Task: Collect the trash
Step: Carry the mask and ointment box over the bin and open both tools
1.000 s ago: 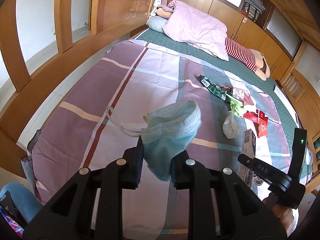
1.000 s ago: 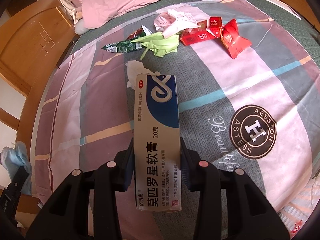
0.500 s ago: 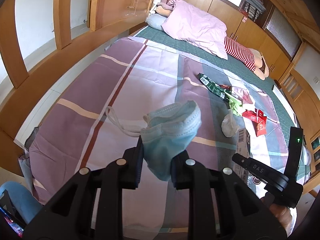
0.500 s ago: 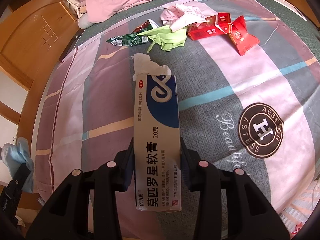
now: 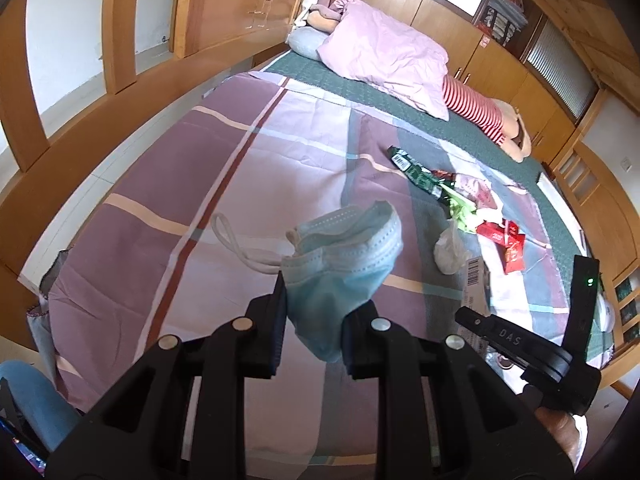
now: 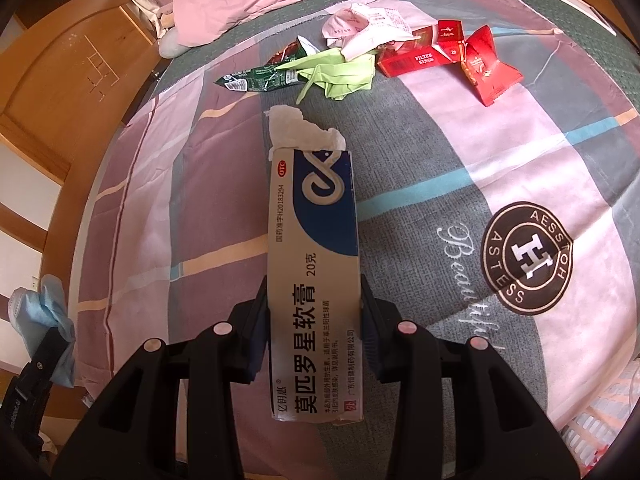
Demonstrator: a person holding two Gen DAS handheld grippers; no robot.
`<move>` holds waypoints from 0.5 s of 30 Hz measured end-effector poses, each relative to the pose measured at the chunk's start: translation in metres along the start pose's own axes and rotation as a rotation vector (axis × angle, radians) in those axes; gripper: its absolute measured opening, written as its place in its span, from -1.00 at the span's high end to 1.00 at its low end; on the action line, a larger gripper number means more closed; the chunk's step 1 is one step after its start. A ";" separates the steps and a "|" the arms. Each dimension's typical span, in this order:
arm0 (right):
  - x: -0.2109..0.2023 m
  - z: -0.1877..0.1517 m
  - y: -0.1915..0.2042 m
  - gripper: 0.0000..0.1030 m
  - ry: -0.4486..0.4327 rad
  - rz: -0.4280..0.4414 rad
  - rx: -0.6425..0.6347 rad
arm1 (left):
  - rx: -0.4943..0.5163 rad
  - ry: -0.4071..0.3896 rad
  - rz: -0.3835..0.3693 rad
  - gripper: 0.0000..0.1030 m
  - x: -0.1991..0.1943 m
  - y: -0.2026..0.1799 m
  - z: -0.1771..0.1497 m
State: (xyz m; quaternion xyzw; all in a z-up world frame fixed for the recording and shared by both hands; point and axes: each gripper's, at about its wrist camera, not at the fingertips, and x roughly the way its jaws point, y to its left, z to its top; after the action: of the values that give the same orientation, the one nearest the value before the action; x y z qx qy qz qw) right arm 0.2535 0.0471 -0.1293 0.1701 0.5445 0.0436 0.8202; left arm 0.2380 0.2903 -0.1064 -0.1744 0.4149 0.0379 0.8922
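Note:
My left gripper [image 5: 314,314] is shut on a crumpled blue face mask [image 5: 344,256], held above the striped bedspread [image 5: 224,168]; its white ear loop [image 5: 236,240] hangs left. My right gripper [image 6: 314,314] is shut on a long white and blue ointment box [image 6: 314,264], held above the bed. The box's barcode side also shows in the left wrist view [image 5: 474,284], and the mask in the right wrist view [image 6: 44,312]. A white tissue wad [image 6: 300,130] lies just beyond the box. Farther off lie a green wrapper [image 6: 260,78], a lime green scrap [image 6: 340,76], red cigarette packs [image 6: 420,54] and a red wrapper [image 6: 488,72].
A pink quilt [image 5: 384,56] and a striped-sleeved soft toy [image 5: 480,112] lie at the bed's head. A crumpled pink-white bag [image 6: 360,26] sits by the red packs. Wooden bed rails [image 5: 120,92] and cabinets [image 5: 500,68] surround the bed. My jeans-clad leg [image 5: 28,400] is at lower left.
Both grippers have drawn back from the bed and a little higher, each still holding its item. The trash pile looks farther off in both views.

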 end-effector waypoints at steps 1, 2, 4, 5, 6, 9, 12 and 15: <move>-0.003 0.001 -0.002 0.22 -0.011 0.030 0.016 | -0.004 0.002 -0.028 0.55 0.000 -0.001 0.000; -0.007 0.003 -0.006 0.22 -0.029 0.064 0.038 | -0.010 0.008 -0.057 0.55 0.001 -0.001 0.001; -0.025 0.004 -0.015 0.22 -0.082 0.130 0.083 | -0.031 0.031 -0.154 0.55 0.003 -0.002 0.003; -0.035 0.004 -0.018 0.22 -0.100 0.150 0.086 | -0.037 0.048 -0.217 0.55 0.005 -0.003 0.003; -0.048 0.002 -0.021 0.22 -0.118 0.165 0.079 | -0.038 0.058 -0.255 0.55 0.006 -0.005 0.003; -0.097 -0.004 -0.038 0.22 -0.174 0.158 0.027 | -0.009 0.064 -0.353 0.55 0.005 -0.019 -0.001; -0.151 -0.015 -0.070 0.22 -0.220 0.134 -0.014 | 0.044 0.067 -0.443 0.55 0.001 -0.041 -0.008; -0.199 -0.034 -0.118 0.22 -0.243 0.085 -0.017 | 0.072 0.134 -0.601 0.55 -0.004 -0.070 -0.019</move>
State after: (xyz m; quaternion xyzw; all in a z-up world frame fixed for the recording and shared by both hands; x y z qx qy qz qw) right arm 0.1288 -0.1064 -0.0052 0.1902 0.4329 0.0621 0.8790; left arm 0.2361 0.2182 -0.0952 -0.2599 0.4039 -0.2539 0.8396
